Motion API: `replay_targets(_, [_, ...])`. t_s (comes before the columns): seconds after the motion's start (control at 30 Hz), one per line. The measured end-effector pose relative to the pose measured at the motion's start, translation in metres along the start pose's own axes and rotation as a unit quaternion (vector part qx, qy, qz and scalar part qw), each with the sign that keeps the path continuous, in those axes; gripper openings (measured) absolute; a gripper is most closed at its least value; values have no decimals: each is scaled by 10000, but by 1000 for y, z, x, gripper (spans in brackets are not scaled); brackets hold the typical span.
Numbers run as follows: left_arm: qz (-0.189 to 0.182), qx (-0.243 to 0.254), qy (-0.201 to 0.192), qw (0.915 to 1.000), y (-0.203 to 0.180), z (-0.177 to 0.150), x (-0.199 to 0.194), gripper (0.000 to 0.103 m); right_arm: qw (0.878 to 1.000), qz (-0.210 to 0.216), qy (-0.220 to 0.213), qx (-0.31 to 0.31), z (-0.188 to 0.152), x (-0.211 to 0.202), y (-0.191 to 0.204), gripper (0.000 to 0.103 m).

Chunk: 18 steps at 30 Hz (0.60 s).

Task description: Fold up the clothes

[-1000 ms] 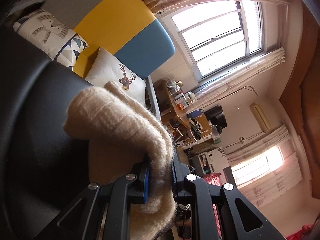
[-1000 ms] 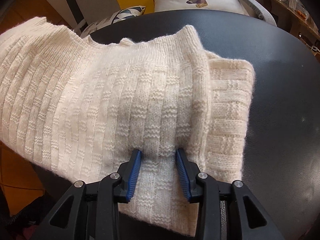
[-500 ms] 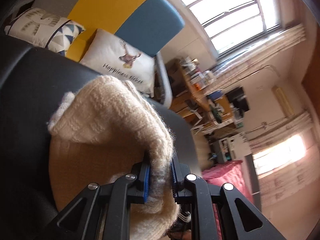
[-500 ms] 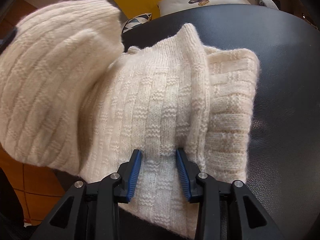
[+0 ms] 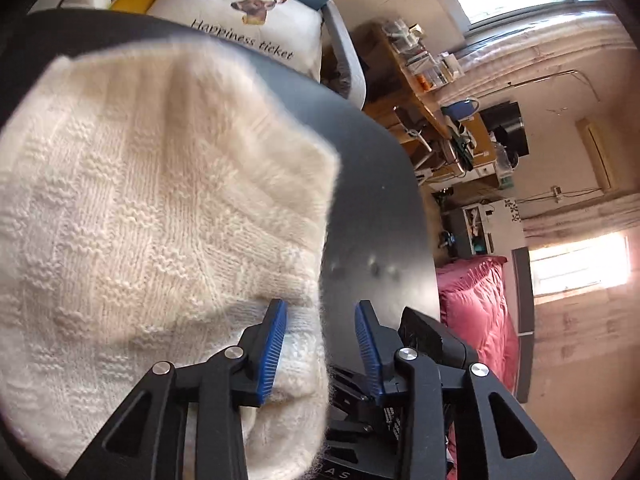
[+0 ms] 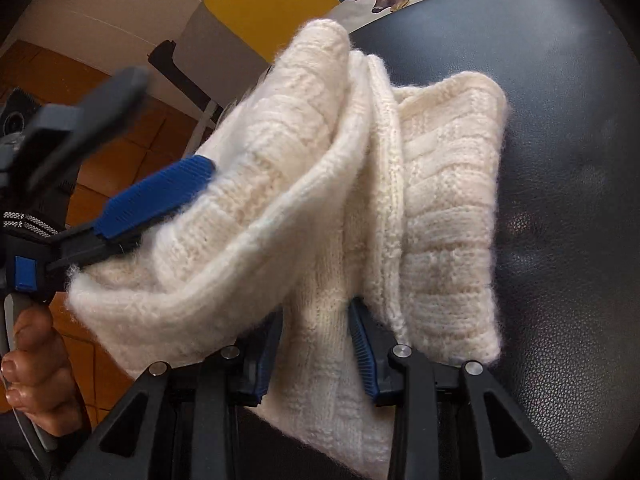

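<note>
Over the black leather seat [image 6: 560, 160], left gripper [image 5: 322, 346] is opening off the cream knitted sweater's [image 6: 440, 200] folded-over flap, which lies toward its left finger, while right gripper [image 6: 316, 354] closes on the hem nearest it.

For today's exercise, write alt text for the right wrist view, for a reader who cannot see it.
A cream knitted sweater, folded over itself, lies on a black padded surface. The right tool has a band of the knit between its closing blue pads. At left, the left tool, held in a person's hand, is opening beside the upper fold.

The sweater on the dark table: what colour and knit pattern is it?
Cream-white sweater, knitted in a blocky basket-weave texture; clearest in the right wrist view.
</note>
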<state>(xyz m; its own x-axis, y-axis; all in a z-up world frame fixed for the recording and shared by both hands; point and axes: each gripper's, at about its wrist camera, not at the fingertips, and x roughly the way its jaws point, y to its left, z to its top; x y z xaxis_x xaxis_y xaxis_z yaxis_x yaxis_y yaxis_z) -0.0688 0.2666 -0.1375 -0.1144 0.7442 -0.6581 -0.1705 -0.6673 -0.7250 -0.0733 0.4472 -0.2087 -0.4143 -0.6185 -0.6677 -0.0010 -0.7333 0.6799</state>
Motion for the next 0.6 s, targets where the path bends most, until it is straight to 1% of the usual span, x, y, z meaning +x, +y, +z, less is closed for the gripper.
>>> replay_targets(0.03, [-202,-33,-10,9998,-1,0,-6,38,9999,110,-39,75,0,-1,-3,35])
replay_targets(0.1, [-425,-32,-174,9989,-2,-2,-26,40,9992,301,-114,219,0,-2,-10,33])
replay_targets(0.13, [-539,-12,-278,9982,-2,-4,-39,43,9987,401,-169,274,-1,-3,-12,33])
replay_targets(0.17, [-599,23,-432,9973,-1,-6,-53,44,9981,478,-220,309,-2,-6,-14,33])
replay_targets(0.2, [-565,93,-634,9963,2,-10,-70,46,9978,506,-280,325,-3,-11,-14,33])
replay_targets(0.3, [-52,378,-1152,9926,22,-27,-116,49,9975,393,-565,171,-9,-40,-11,34])
replay_targets(0.33, [130,487,-1168,9919,31,-34,-125,49,9969,418,-642,150,-10,-52,-10,36])
replay_targets(0.37, [314,598,-1151,9910,41,-42,-133,49,9957,556,-713,191,-12,-64,-8,37])
replay_targets(0.4, [547,766,-1166,9887,50,-51,-138,49,9946,647,-781,201,-12,-75,-4,38])
replay_targets(0.43, [789,945,-1185,9853,59,-61,-142,49,9946,605,-842,54,-12,-86,7,39])
replay_targets(0.47, [945,1139,-1189,9818,67,-72,-145,49,9945,468,-899,-258,-12,-96,24,42])
replay_targets(0.53, [1076,1454,-1225,9758,81,-91,-147,49,9907,234,-977,-921,-13,-119,57,44])
replay_targets(0.57, [1109,1665,-1237,9719,85,-102,-147,49,9871,191,-891,-1315,-11,-126,76,45])
replay_targets(0.6, [1138,1842,-1219,9686,88,-109,-145,49,9831,128,-711,-1681,-5,-119,98,47])
